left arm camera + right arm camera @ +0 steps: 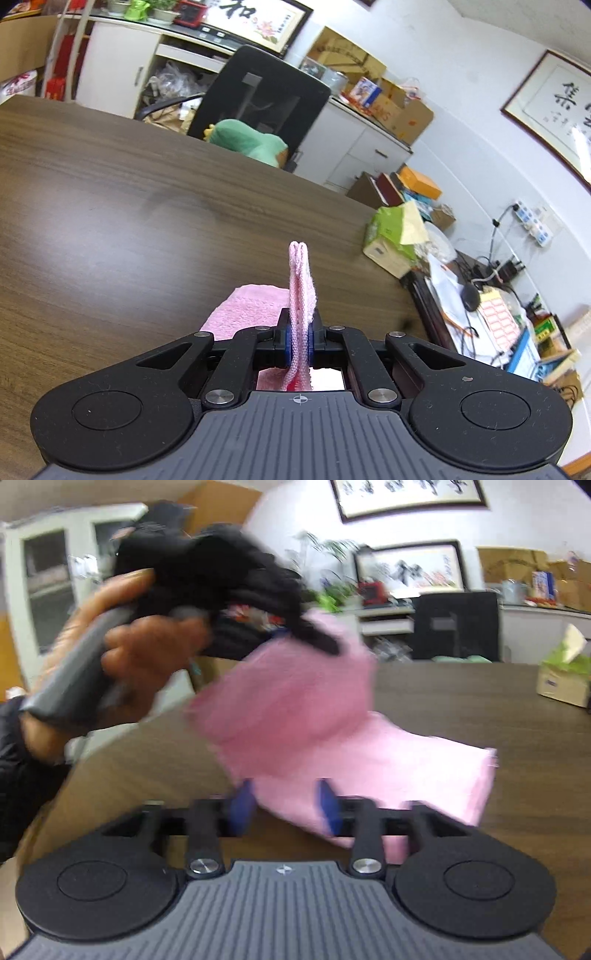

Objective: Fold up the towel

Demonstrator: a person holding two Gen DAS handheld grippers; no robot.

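Two claws in view, one pink terry-cloth towel (369, 771) between them. We see the left claw (299, 338) clamped tight on a bunched edge of the towel: several layers stand upright between its blue pads (286, 343), sticking up past the fingertips. The rest of the towel shows below and to the left of that claw, lying on the dark wood-grain tabletop (129, 206).

From the right wrist view, the left claw (325, 644) sits up and to the left, lifted off the tabletop (498, 701), gripped by a bare hand (122, 657) with a dark sleeve. The towel hangs from it as a raised flap; the lower part lies in a folded stack on the tabletop, its far corner pointing right.

Our right claw (284, 805) stands open, blue pads (328, 805) apart, nothing pinched. The towel's near edge lies between and just beyond the pads; we cannot tell whether the pads touch it, the frame is motion-blurred.

Background: black mesh office chair (258, 99) behind the tabletop with a green plush toy (251, 142) on it, green tissue box (391, 236) at the tabletop's far right edge, framed calligraphy (554, 107) on the white wall.
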